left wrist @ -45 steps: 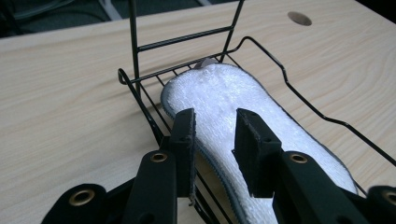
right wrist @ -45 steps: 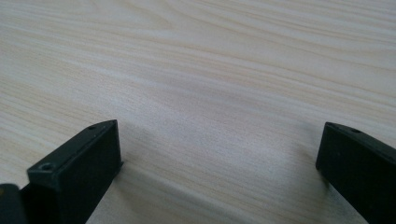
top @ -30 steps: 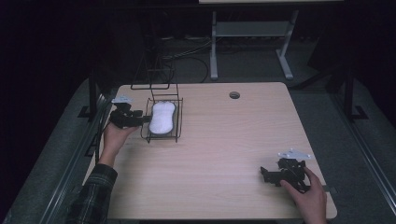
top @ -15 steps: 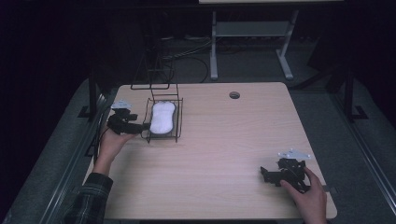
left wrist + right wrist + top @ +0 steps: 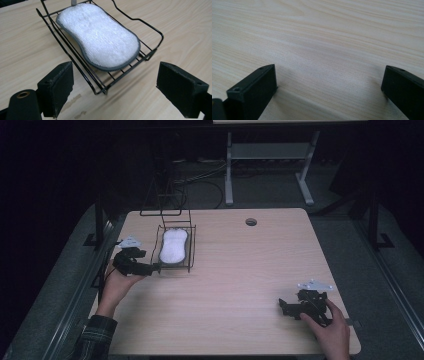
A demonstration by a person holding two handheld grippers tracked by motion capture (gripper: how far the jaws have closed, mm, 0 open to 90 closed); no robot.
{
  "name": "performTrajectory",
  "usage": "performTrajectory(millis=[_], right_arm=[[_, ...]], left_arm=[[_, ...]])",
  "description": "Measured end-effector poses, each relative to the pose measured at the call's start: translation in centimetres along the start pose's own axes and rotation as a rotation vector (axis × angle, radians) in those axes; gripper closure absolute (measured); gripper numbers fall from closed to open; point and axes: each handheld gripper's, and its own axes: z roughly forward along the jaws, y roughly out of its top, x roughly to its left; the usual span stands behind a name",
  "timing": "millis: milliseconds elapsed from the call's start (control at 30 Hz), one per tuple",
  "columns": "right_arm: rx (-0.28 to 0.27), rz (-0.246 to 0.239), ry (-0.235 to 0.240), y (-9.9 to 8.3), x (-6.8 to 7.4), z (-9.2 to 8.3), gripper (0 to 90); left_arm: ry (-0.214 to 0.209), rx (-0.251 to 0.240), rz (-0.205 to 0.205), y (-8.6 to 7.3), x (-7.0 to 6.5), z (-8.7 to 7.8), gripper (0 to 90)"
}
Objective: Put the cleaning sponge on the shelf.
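Where wire rack (image 5: 100,75) ends, left gripper (image 5: 113,93) spread wide.

Dim high view; brighter, sharper gripper views.

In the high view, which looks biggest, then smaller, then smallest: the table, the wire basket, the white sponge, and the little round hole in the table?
1. table
2. wire basket
3. white sponge, lying inside the basket
4. round hole

None of these look close in size.
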Motion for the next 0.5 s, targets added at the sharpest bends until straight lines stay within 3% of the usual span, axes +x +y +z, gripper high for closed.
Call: performTrajectory(millis=[500], right_arm=[[0.000,0.000,0.000,0.0,0.0,0.0,0.0]], left_arm=[[-0.002,-0.010,0.030,-2.0,-2.7,-2.1,14.3]])
